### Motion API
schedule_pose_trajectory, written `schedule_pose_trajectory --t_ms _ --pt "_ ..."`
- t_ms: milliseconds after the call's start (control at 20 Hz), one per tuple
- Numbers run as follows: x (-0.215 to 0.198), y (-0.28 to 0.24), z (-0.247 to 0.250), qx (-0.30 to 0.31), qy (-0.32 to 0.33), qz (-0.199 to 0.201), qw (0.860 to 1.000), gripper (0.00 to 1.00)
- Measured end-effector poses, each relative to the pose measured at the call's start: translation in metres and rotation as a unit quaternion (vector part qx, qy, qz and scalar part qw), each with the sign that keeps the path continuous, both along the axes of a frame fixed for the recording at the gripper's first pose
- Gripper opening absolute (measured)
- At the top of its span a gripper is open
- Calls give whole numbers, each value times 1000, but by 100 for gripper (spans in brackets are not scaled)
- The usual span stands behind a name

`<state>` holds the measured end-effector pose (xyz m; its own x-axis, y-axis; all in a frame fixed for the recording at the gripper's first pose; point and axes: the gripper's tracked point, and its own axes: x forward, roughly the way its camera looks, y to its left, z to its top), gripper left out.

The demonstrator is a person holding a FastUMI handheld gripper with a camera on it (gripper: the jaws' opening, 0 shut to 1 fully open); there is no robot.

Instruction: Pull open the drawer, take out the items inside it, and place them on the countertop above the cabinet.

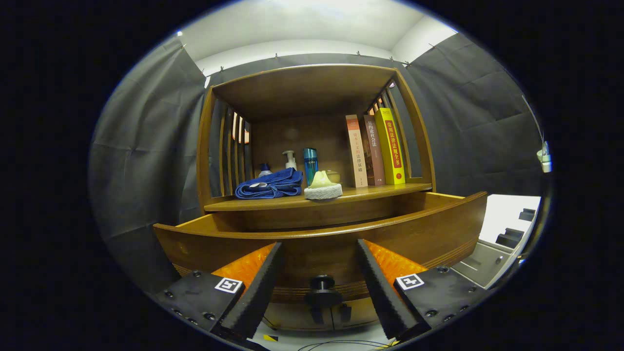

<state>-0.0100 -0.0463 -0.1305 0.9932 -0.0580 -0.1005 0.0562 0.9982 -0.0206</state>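
Claw (319, 256) fingers apart, straddling drawer knob (321, 287) at 6 o'clock, untouched; drawer (341, 229) front rim at 12, pulled out.

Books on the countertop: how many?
3, upright in a row at the countertop's far end from the blue towel: orange book, brown book, yellow book. None seem hidden. The gripper is open around the drawer knob.

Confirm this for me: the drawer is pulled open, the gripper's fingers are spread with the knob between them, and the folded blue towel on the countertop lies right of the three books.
One slip. The gripper view shows the blue towel left of the three books, not right. The rest holds: drawer open, gripper spread, knob between its fingers, untouched.
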Motion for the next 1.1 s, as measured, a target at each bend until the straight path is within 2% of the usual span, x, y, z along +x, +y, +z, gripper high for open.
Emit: schedule_pose_trajectory --t_ms 550,700,1100 --pt "0 -4 -9 9 7 0 1000 99" --pt "3 -2 -5 -7 4 1 1000 98" --pt "33 -4 -6 -23 17 3 1000 98"
